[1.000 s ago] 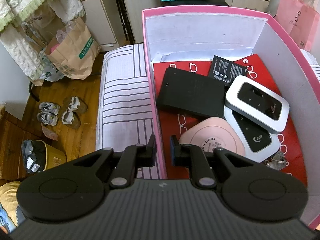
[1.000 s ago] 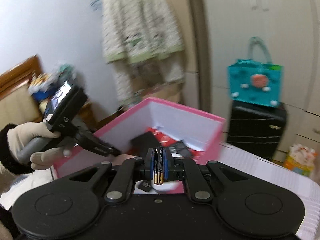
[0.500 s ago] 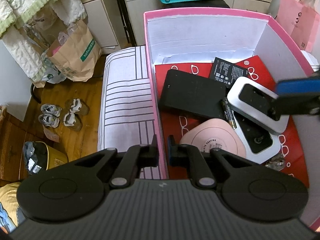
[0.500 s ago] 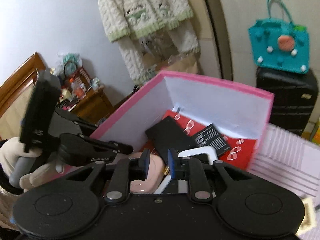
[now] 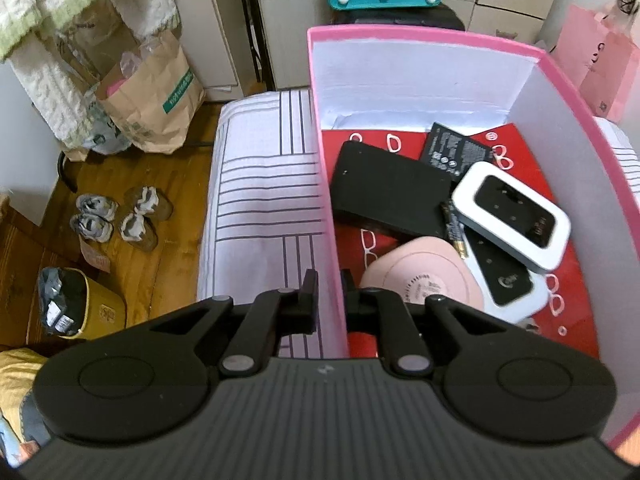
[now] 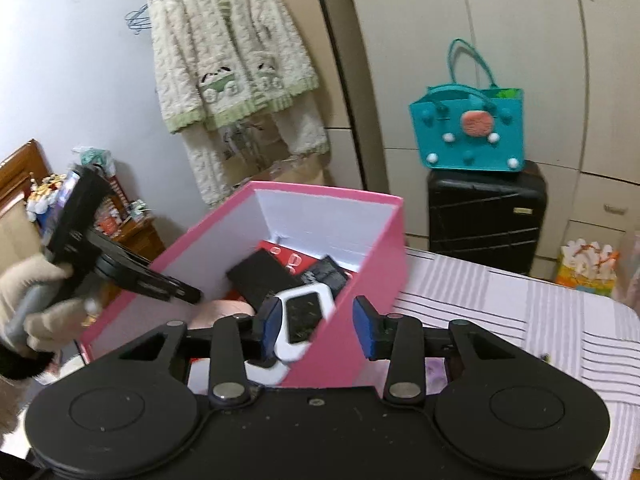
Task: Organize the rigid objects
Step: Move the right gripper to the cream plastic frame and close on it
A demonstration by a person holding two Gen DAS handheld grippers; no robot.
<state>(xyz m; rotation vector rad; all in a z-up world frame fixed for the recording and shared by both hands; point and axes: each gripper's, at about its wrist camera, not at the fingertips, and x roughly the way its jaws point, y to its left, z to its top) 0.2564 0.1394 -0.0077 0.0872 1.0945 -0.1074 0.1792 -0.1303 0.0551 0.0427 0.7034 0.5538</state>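
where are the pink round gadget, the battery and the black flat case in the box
pink round gadget (image 5: 420,276), left wrist view, centre of its top
battery (image 5: 455,229), left wrist view, mid-body
black flat case (image 5: 384,190), left wrist view, centre of its top face

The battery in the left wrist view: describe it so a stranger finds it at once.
Start at the pink box on the striped cloth. Inside, look between the black slab and the white-framed device. The battery is the thin dark stick with a gold end, the only slim cylinder there.

An open pink box (image 5: 326,184) with white inner walls holds a black slab (image 5: 390,190), a white-rimmed device (image 5: 514,216), a pink round case (image 5: 420,280) and batteries (image 5: 456,228), right of frame.
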